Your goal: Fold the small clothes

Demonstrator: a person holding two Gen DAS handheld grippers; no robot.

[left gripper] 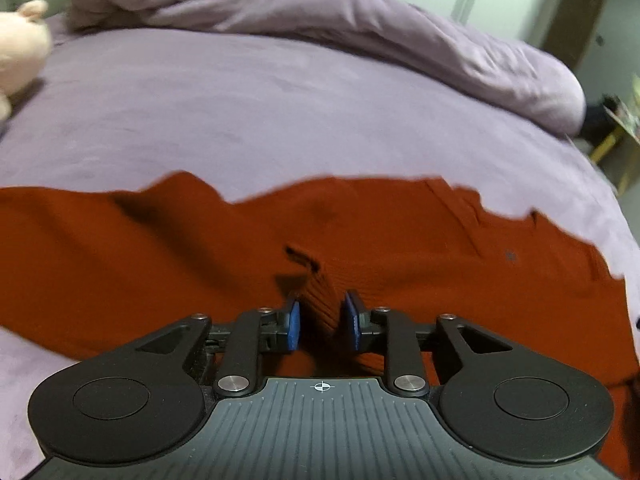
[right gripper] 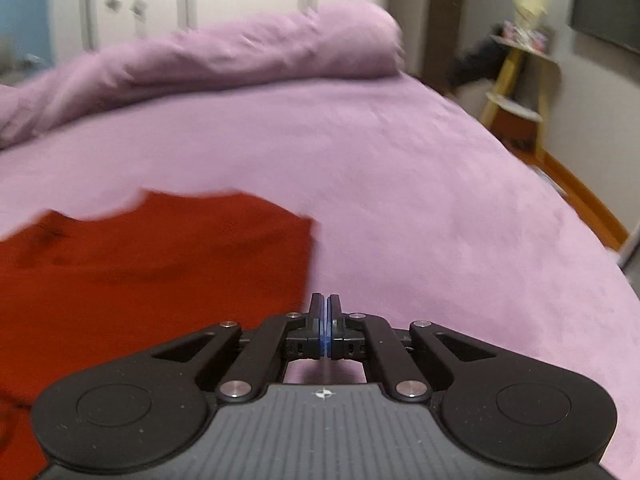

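Left wrist view. Left gripper [left gripper: 320,320] low over the red garment [left gripper: 200,264], which lies spread across the near part of the bed [left gripper: 240,120], reaching toward the bed's right edge. A ribbed fold of the cloth rises between the blue pads [left gripper: 294,326]; the jaws stand apart around it with some gap either side, so this reads as released, or not yet closed, not a firm pinch. Risk, as I judge it: closing now may catch only the ridge top, and the fold would slip out on lifting; closing too deep could bunch two layers and spoil the fold line. Rumpled duvet [left gripper: 360,32] along the far edge of the bed, plush toy [left gripper: 20,44] at the far left edge (both well apart from the garment, neither in the way).

Right wrist view. Right gripper [right gripper: 326,320] clenched, pads pressed together with nothing visible between them, hovering over bare sheet just beside the garment's right edge. It holds no cloth, so a one-sided lift could drag and skew the garment. A yellow-legged stool [right gripper: 516,92] stands beyond the bed's right edge, clear of the work. Picture is blurred.
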